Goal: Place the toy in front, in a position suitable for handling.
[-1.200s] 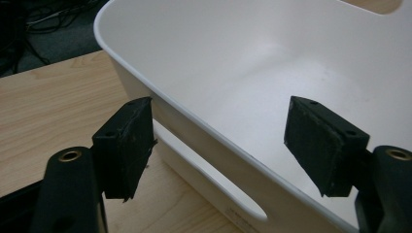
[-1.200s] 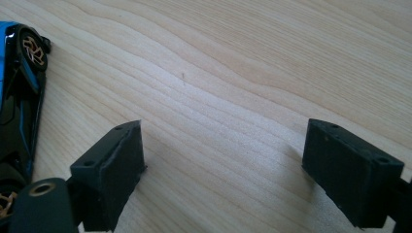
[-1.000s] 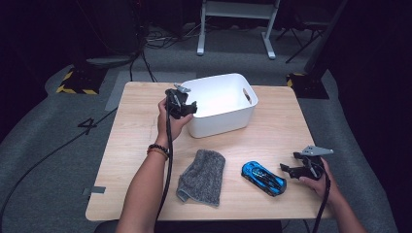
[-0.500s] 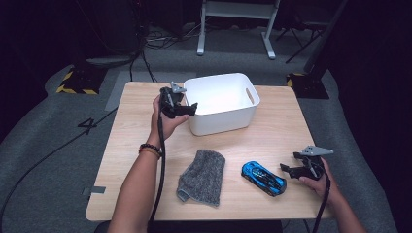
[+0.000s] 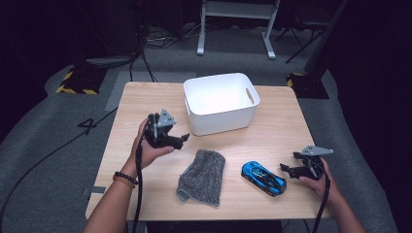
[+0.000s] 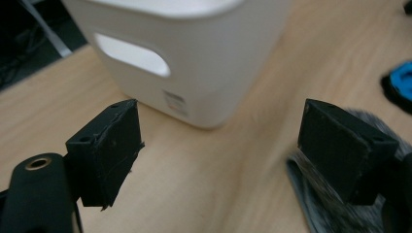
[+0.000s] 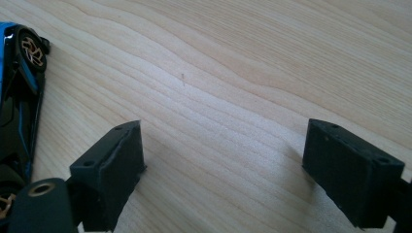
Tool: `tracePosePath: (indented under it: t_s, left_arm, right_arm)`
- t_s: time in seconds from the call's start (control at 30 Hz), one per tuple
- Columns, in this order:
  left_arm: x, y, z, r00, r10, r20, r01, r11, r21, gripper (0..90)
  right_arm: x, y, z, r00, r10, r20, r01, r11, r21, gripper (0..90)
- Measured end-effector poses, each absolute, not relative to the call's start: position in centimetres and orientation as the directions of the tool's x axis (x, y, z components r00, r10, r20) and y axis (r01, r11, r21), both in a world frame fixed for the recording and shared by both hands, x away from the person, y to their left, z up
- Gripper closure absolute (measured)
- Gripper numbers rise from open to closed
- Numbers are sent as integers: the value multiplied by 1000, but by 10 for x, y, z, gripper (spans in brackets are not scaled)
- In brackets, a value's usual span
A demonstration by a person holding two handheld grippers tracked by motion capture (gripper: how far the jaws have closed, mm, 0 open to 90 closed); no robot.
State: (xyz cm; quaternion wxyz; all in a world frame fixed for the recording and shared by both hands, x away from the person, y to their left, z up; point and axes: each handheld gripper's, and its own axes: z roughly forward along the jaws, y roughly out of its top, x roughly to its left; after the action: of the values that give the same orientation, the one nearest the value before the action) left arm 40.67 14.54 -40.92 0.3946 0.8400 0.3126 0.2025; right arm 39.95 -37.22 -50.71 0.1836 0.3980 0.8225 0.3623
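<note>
A: Status of the left gripper [image 5: 180, 141]?

B: It hangs above the bench [image 5: 145, 97], just in front of the white bin [image 5: 221, 102]. The jaws have just been opening and now stand wide apart. Nothing is between them; the left gripper view shows bare wood in the gap.

A: And the right gripper [image 5: 287, 169]?

B: Jaws spread wide, nothing held. It sits low over the bench near the right front edge.

A: Locate the work items.

B: The grey cloth [image 5: 202, 175] lies crumpled on the bench, below and to the right of the left gripper, near but not touching. In the left gripper view its edge [image 6: 316, 194] shows behind the right-hand jaw. The blue toy car [image 5: 263, 177] lies just beside the right gripper, to its left, apart from the jaws. In the right gripper view the car [image 7: 17, 97] lies outside the left-hand jaw.

A: Hazards from here?

B: Three are likely:
1. The cloth is soft and lies flat. A shallow pinch may catch a single fold, and the cloth then slips free on the lift.
2. The car has wheels. A nudge from one jaw may roll it away before the jaws close.
3. The bin is close to the left gripper. A careless swing may knock its wall.
</note>
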Motion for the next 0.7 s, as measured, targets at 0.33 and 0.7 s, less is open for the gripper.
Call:
tracePosePath:
  t_s: [0.33,0.7]
  left_arm:
    - [363,109,-444,832,553,39,336,-558,759,161]
    - [344,86,-477,857,514,41,351,-639,684,163]
  right_arm:
    - [399,-372,-507,-615,788,-13,522,420,742,149]
    - [399,-372,-507,-614,789,-12,524,419,742,149]
